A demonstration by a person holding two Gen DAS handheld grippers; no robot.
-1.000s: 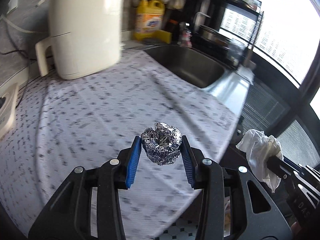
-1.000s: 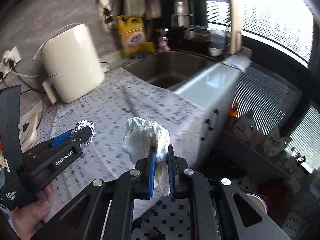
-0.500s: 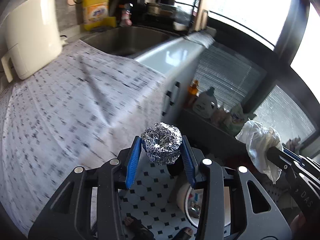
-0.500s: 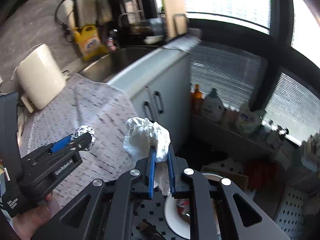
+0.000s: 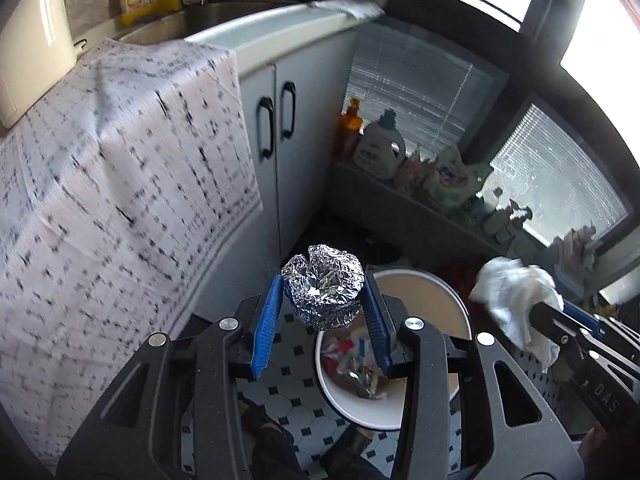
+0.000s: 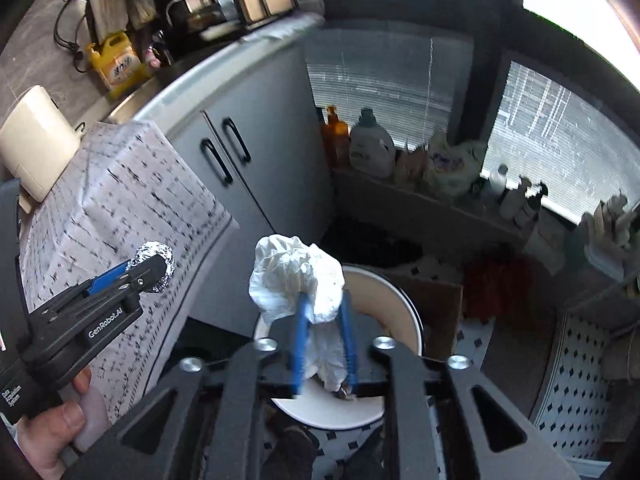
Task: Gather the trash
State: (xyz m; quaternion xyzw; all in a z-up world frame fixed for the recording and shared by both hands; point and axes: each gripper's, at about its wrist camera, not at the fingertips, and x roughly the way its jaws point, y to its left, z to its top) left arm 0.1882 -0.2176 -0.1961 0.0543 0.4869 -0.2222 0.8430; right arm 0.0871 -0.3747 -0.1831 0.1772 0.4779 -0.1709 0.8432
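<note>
Left wrist view: the left gripper [image 5: 322,304] is clamped on a crumpled foil ball [image 5: 323,285], whose sides press against both blue pads, with its upper half standing above the fingertips. Below and just beyond the ball sits a round white bin [image 5: 424,300] on a black-and-white tiled floor [image 5: 296,380], with mixed scraps in its bottom. At the right edge the right gripper [image 5: 536,314] shows from the side, with a wad of white tissue [image 5: 516,300] at its tip above the far side of the bin; from here its jaws cannot be read. Right wrist view: the right gripper [image 6: 323,312] is seen along its own fingers, and its jaws have just been opening. The tissue [image 6: 296,276] lies between the blue pads, its bulk bunched above the fingertips and a tail hanging down between them; a gap shows on either side of that tail, so the pads no longer pinch it. It hangs over the bin [image 6: 404,312], whose rim curves behind and below it. This view alone shows the hand [image 6: 60,428] gripping the left gripper [image 6: 158,266] at lower left, with the foil ball [image 6: 156,258] seen edge-on beside a patterned cloth [image 6: 120,208] that hangs over the counter. Only the left wrist view shows the scraps in the bin.
</note>
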